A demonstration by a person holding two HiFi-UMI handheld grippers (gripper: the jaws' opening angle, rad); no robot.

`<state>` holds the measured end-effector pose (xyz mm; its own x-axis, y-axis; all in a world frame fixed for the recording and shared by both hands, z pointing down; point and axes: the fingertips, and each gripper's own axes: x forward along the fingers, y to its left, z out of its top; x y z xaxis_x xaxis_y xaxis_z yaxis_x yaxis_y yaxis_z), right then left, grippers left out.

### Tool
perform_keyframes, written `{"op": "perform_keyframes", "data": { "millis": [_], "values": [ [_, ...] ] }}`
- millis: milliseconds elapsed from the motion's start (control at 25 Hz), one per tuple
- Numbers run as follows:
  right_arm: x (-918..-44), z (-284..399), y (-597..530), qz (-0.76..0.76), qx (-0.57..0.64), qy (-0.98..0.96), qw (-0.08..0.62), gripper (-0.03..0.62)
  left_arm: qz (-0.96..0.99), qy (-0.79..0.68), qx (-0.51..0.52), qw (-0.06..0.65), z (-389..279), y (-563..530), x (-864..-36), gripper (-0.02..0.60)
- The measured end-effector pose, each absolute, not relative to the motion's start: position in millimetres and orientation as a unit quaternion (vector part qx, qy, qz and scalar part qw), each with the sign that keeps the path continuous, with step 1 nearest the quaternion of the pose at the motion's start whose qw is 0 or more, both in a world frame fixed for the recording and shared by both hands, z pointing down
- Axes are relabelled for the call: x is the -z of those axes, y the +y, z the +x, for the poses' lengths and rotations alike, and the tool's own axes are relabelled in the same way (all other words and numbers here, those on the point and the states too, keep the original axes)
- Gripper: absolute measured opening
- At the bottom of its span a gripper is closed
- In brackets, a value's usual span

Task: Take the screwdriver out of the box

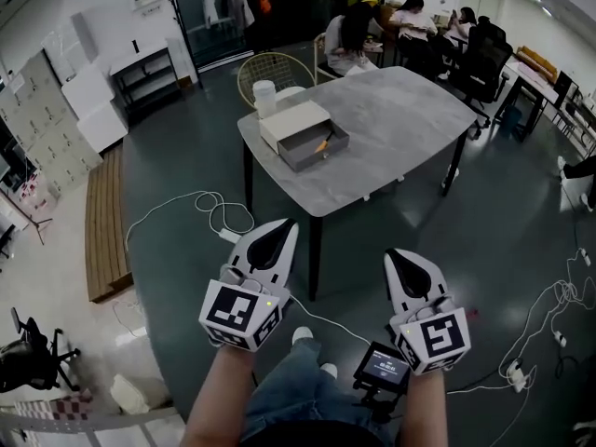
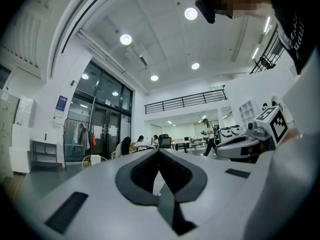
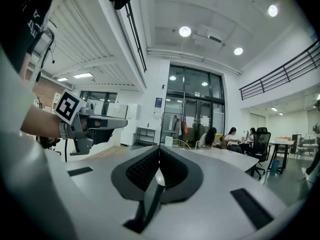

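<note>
Left gripper (image 1: 282, 228): jaws fully closed, tips meeting, nothing between them. It touches nothing.
Right gripper (image 1: 399, 254): the same, pads together and empty.
Both are held level, well short of the table (image 1: 400, 128), a grey stone-look slab with rounded corners.
Box (image 1: 294, 119): a beige sleeve with a grey tray slid out, near the table's left corner.
Screwdriver (image 1: 323, 142): orange handle, lying inside the tray.
White canister (image 1: 264, 98): cylindrical, just beside the box.

One box (image 1: 296, 125), one screwdriver (image 1: 323, 143), one table (image 1: 402, 119)
</note>
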<state>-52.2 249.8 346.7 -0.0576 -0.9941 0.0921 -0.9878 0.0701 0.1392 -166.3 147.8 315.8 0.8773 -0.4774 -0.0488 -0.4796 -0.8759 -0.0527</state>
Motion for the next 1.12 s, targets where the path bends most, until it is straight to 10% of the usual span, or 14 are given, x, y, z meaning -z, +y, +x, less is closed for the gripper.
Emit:
{"op": "perform_keyframes", "data": {
  "millis": [1120],
  "values": [
    [-336,86,12,0.649,0.041,-0.746,0.145,0.025,-0.963,0.267,-0.024,-0.038,-31,-98,-334,0.013]
  ]
}}
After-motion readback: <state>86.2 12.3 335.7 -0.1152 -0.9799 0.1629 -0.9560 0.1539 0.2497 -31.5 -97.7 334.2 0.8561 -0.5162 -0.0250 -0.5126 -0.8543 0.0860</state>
